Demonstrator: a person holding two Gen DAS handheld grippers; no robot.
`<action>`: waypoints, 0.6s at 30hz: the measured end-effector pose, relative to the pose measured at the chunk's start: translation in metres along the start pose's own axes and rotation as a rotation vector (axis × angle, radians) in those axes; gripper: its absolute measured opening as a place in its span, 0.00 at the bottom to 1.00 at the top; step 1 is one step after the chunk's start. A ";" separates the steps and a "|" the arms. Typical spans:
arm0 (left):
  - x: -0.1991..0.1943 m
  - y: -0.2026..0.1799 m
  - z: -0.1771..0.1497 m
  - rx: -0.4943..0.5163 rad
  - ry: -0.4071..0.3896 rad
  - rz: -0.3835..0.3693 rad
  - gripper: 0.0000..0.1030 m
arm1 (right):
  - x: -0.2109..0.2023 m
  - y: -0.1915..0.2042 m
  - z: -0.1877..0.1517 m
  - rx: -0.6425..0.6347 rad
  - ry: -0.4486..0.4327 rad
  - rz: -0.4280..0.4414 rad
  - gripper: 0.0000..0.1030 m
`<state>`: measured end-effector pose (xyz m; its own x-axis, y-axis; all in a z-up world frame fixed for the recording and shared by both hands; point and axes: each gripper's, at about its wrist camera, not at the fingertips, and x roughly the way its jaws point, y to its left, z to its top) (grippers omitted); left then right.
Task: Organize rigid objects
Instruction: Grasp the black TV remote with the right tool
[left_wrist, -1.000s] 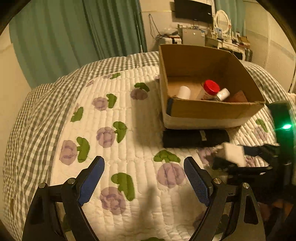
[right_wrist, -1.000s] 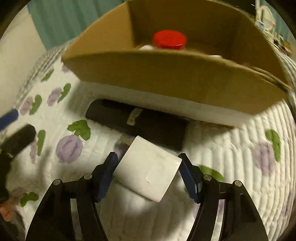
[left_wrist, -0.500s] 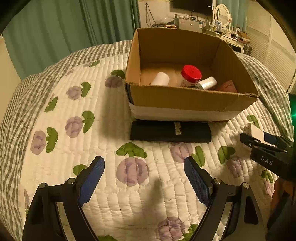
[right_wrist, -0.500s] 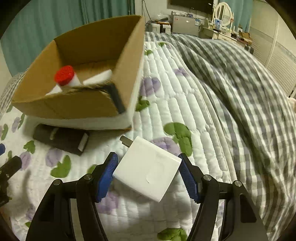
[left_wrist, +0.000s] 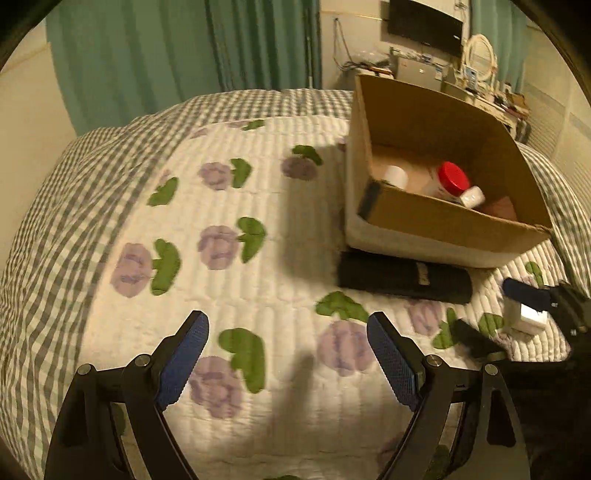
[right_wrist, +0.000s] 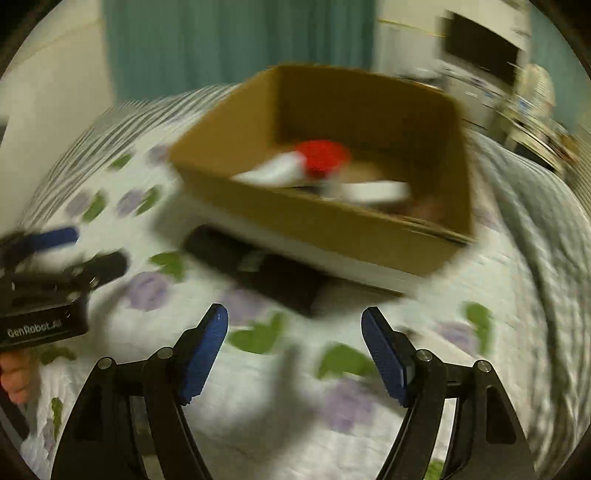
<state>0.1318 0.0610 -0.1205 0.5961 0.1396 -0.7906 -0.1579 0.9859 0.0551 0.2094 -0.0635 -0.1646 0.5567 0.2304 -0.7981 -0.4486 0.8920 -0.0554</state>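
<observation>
Cardboard box (left_wrist: 443, 225), three bottles inside

A matt brown cardboard box (left_wrist: 443, 218) sits at right on soft, ribbed, flower-printed quilted cloth (left_wrist: 258, 280); beside it, a matt black fabric pouch (left_wrist: 402, 280).

A bed (left_wrist: 92, 206) fills the foreground, covered by a grey-and-white checked cover with a white quilt (left_wrist: 258, 288) printed with purple flowers and green leaves on top. Behind the bed hang teal curtains (left_wrist: 184, 55) beside a cream wall (left_wrist: 22, 103). Beyond the bed's far right corner, a cluttered desk (left_wrist: 480, 92) stands under a dark wall-mounted screen (left_wrist: 424, 22). The light is warm and dim.
</observation>
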 end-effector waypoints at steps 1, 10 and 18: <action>0.000 0.003 0.000 -0.009 0.000 -0.003 0.87 | 0.004 0.008 -0.001 -0.034 0.013 -0.014 0.66; 0.002 0.016 0.000 -0.057 0.002 -0.022 0.87 | 0.031 0.018 0.015 -0.129 0.098 -0.078 0.49; 0.000 -0.003 0.000 0.001 0.009 -0.048 0.87 | -0.020 -0.021 -0.011 0.063 -0.002 -0.093 0.67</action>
<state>0.1323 0.0583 -0.1203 0.5956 0.0917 -0.7980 -0.1284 0.9916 0.0181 0.2001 -0.0911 -0.1544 0.5955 0.1461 -0.7899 -0.3504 0.9321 -0.0917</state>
